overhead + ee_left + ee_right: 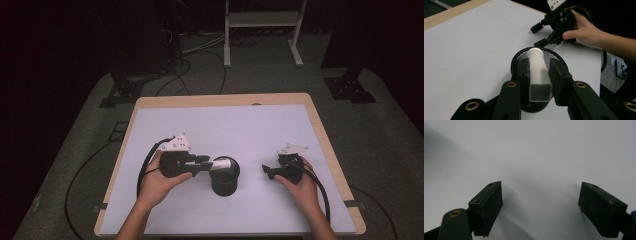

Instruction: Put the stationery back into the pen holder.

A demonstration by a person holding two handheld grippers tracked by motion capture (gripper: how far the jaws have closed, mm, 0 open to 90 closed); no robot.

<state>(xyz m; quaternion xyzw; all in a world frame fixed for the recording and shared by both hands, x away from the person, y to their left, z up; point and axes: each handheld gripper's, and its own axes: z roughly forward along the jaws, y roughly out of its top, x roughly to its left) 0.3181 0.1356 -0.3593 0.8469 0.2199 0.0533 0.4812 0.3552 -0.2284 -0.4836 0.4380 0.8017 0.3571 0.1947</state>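
Note:
A black mesh cup (224, 180) stands upright on the white mat, near the middle front. My left gripper (212, 164) is shut on a white tube-like piece (222, 164) and holds it across the cup's rim. In the left gripper view the white piece (538, 72) sits clamped between both jaws, its rounded end over the cup's mesh opening (549, 55). My right gripper (268, 171) rests on the mat to the right of the cup, open and holding nothing. The same gripper (539, 35) appears beyond the cup in the left gripper view. Its jaws stand wide apart over bare mat in the right gripper view.
The white mat (220, 125) covers a wooden table (320, 125). Cables trail from both grippers toward the front edge. Beyond the table are dark stands, floor cables (200, 55) and a white frame (262, 30).

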